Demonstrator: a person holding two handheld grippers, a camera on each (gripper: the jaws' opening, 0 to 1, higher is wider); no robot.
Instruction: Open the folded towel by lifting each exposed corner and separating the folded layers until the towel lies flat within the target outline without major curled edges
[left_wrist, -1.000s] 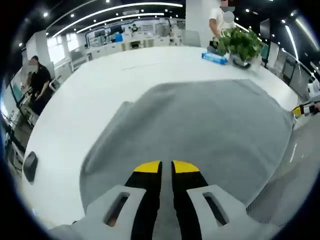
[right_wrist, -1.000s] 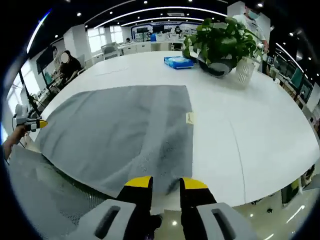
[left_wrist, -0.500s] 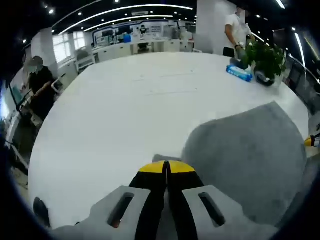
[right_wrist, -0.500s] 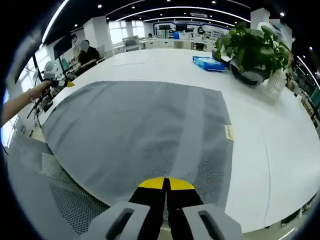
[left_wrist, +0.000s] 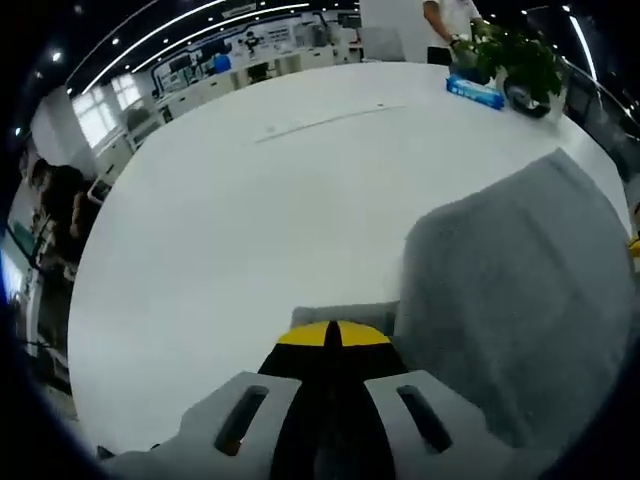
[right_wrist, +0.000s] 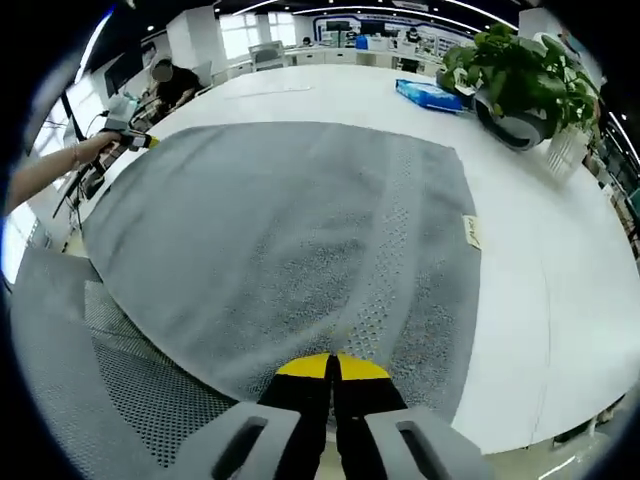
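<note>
The grey towel (right_wrist: 290, 240) lies spread wide over the white table (right_wrist: 560, 300), a small white label (right_wrist: 472, 232) at its right edge. My right gripper (right_wrist: 332, 367) is shut on the towel's near edge. At the far left corner, the left gripper (right_wrist: 130, 140) pinches the towel, a person's hand behind it. In the left gripper view, the towel (left_wrist: 520, 280) rises in a fold to the right, and a small flap of it (left_wrist: 345, 315) sits at the tips of my left gripper (left_wrist: 330, 335), which is shut on it. The right gripper's yellow tip (left_wrist: 635, 245) peeks in at the right.
A potted plant (right_wrist: 520, 75), a blue pack (right_wrist: 430, 95) and a glass vase (right_wrist: 565, 150) stand at the table's far right. A grey mesh chair (right_wrist: 100, 400) sits below the near edge. A seated person (left_wrist: 60, 200) is off the table's left side. Bare white table (left_wrist: 250, 220) stretches ahead of the left gripper.
Both grippers went from open to shut on the towel's edge. The left gripper has since carried its corner leftward, and the towel now lies wider and flatter in the right gripper view.
</note>
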